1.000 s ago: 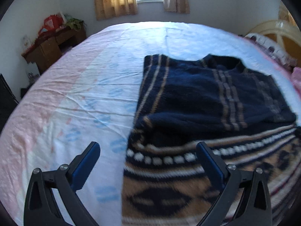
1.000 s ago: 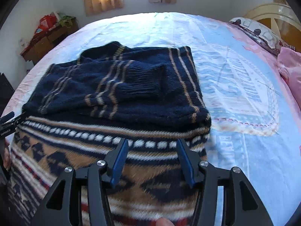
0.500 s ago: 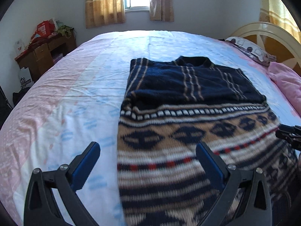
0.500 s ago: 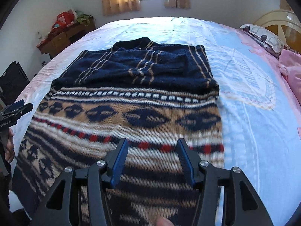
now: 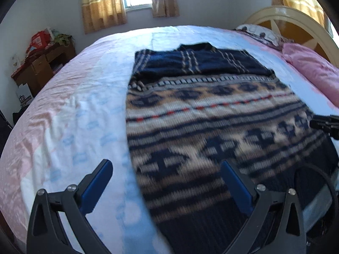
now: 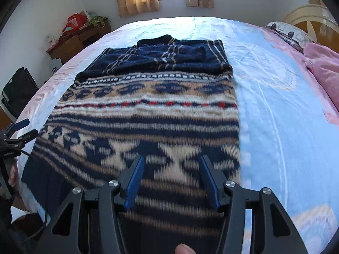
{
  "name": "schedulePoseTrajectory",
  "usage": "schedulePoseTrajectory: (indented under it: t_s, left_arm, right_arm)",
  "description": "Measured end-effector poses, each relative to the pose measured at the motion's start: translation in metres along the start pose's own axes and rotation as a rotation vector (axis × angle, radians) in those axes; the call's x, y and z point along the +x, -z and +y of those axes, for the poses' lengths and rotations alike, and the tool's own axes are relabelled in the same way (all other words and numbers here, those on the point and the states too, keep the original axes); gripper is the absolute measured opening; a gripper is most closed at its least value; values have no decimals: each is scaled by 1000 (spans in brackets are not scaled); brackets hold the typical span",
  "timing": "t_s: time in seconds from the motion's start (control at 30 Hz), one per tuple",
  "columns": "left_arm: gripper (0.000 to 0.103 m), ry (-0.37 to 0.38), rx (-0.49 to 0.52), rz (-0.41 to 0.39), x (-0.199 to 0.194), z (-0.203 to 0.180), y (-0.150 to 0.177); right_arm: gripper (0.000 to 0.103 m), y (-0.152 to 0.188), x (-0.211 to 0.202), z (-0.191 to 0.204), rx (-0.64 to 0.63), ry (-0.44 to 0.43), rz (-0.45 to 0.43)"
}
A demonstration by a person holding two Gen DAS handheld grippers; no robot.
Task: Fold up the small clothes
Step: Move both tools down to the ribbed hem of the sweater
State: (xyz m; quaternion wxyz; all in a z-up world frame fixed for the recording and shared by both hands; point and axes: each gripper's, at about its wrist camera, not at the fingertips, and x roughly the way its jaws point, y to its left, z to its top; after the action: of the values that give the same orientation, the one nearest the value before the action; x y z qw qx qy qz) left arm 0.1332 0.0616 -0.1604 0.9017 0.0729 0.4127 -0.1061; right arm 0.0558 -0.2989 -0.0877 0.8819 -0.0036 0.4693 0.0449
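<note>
Two grippers over near hem of patterned knit sweater (image 6: 148, 114), spread flat on bedsheet (image 6: 275, 105), sleeves folded across chest. Left gripper (image 5: 167, 182) apart, straddling sweater's left edge, nothing held. Right gripper (image 6: 172, 180) apart above hem, empty. Positioned, by judgement, to lift hem toward collar. No containers seen.

Left gripper (image 5: 166, 176): black plastic frame with triangular cut-outs in each arm, silver round screws at the joints, two fingers (image 5: 96, 183) with flat blue pads. Right gripper (image 6: 172, 176): same black frame, same silver screws, blue pads with fine ridges along the inner edge. Black cable (image 6: 31, 158) leaving the left gripper's body, small white lettering there, too small to read. Fingertip (image 6: 183, 249) at the lower edge.
</note>
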Motion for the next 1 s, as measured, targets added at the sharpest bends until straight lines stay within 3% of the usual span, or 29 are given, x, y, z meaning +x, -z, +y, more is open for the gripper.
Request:
schedulePoseTrajectory:
  t_s: [0.2, 0.6, 0.73, 0.8, 1.0]
  left_arm:
    - [100, 55, 1, 82, -1, -9, 30]
    - [81, 162, -63, 89, -15, -16, 49]
    - [75, 184, -70, 83, -21, -15, 55]
    - [66, 195, -60, 78, -25, -16, 57]
    - [64, 209, -65, 77, -28, -17, 61]
  right_arm:
    - [55, 32, -24, 4, -53, 60, -12]
    - [55, 80, -64, -19, 51, 78, -37]
    - [55, 90, -72, -19, 79, 47, -49]
    - [55, 93, -73, -16, 81, 28, -55]
    - [55, 96, -70, -6, 82, -18, -67]
